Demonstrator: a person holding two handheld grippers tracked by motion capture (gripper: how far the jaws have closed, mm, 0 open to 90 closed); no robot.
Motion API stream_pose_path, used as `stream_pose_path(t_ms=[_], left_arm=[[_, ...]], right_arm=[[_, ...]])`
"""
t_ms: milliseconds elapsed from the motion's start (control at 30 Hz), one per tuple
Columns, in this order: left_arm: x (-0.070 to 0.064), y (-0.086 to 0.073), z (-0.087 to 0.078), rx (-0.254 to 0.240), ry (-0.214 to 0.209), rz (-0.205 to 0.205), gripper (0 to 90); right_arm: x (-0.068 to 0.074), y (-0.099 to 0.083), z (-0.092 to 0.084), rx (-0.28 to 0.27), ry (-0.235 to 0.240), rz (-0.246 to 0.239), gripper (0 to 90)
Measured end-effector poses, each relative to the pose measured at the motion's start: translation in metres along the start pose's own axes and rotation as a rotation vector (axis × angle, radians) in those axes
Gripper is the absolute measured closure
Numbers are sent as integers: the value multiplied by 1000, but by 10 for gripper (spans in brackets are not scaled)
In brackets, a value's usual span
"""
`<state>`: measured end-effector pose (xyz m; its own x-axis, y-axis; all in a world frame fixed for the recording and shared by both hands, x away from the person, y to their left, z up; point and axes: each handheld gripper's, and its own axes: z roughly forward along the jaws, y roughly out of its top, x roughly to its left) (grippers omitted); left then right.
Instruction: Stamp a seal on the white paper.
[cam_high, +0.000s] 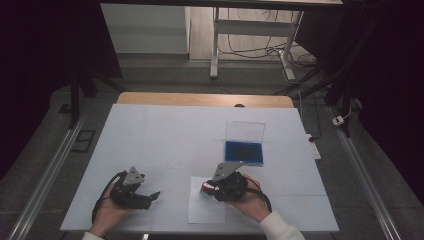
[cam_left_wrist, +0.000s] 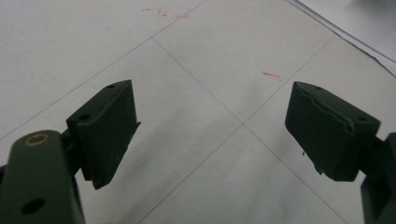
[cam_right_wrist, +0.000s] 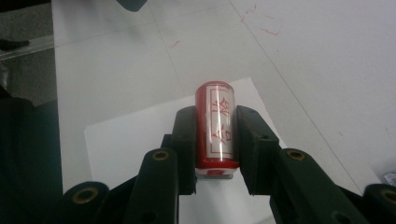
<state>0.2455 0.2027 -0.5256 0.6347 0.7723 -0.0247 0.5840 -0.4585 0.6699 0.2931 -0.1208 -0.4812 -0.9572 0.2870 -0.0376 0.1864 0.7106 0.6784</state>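
- Clamping a red cylindrical stamp (cam_right_wrist: 217, 126) between its jaws, the right gripper (cam_right_wrist: 215, 140) hovers over a white paper sheet (cam_high: 206, 210) on the worktop (cam_high: 165, 140).
- Left gripper (cam_left_wrist: 210, 135): jaws wide, empty.

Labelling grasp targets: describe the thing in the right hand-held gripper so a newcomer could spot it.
On the white-covered table, look near its front edge at the small white paper sheet. Above it the right hand-held gripper clamps a small red cylindrical stamp. It carries red characters on a clear panel, unlike the flat blue ink pad in its open clear case behind.
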Motion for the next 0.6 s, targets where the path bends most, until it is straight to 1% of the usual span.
stream_pose_path(t_ms=[233,300,600], left_arm=[[0,0,0,-1,1,-2,170],[0,0,0,0,1,-2,170],[0,0,0,1,1,-1,170]], right_arm=[[0,-1,2,16,-3,1,699],[0,-1,3,29,-4,-3,699],[1,-2,8,43,-5,-7,699]])
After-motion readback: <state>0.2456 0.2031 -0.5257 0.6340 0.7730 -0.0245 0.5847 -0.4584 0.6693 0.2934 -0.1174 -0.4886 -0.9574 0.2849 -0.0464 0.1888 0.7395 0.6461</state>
